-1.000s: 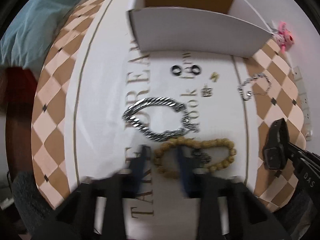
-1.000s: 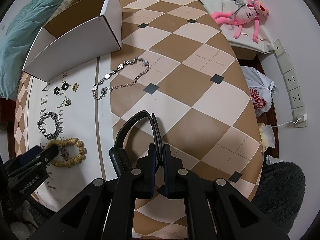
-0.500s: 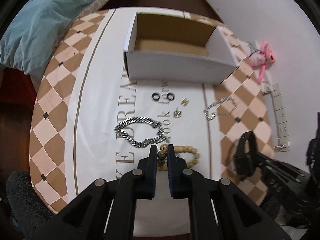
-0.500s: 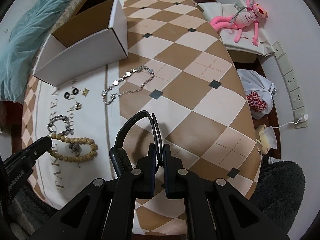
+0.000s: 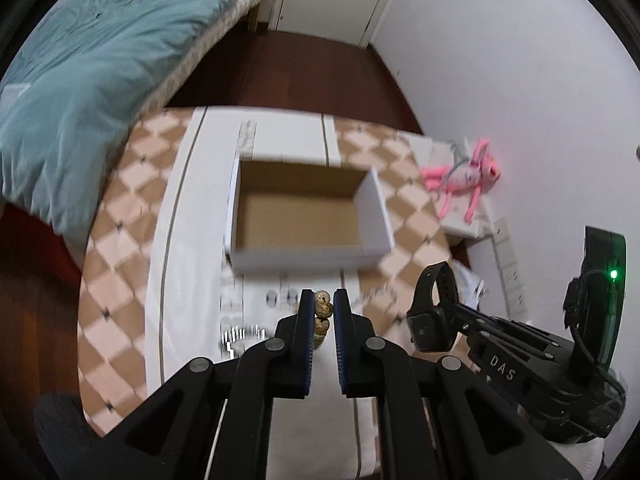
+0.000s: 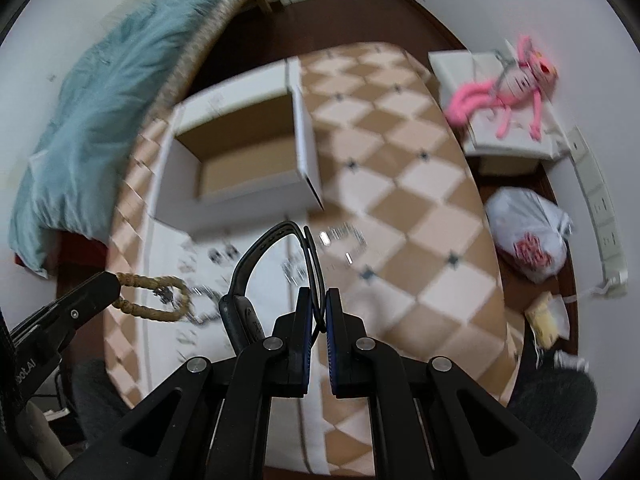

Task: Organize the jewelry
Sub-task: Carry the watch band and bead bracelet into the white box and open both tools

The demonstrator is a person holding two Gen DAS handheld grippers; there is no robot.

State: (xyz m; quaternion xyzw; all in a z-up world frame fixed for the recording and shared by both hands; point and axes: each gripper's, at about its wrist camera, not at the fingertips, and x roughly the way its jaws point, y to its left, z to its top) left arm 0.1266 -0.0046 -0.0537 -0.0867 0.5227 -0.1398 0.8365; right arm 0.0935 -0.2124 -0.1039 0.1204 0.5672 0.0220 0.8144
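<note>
- Since a second ago I have my left gripper [image 5: 321,307] closed: its jaws were spread around the wooden bead bracelet [image 5: 322,312] on the cloth, and now they clamp its beads.
- The bracelet has left the table; in the right wrist view it hangs as a loop [image 6: 154,298] from the left gripper's tip [image 6: 114,288], off to the left of the table.
- My right gripper [image 6: 319,304] stays clamped on the thin strap of the black smartwatch [image 6: 248,276], as in the earlier frames; the watch body hangs to the left of the jaws.
- Both cameras sit higher than half a second ago, so the open white cardboard box [image 5: 308,216] shows its brown floor.
- The box stands on the white strip of the checkered tablecloth [image 6: 400,184], ahead of both grippers.
- The pieces left on the cloth are blurred: I make out the silver chain bracelet [image 5: 244,334] and the two dark rings [image 5: 280,299], little more.
- Beyond the table lie a teal blanket [image 5: 80,92], a pink plush toy [image 6: 508,84] and a white plastic bag [image 6: 528,236].
</note>
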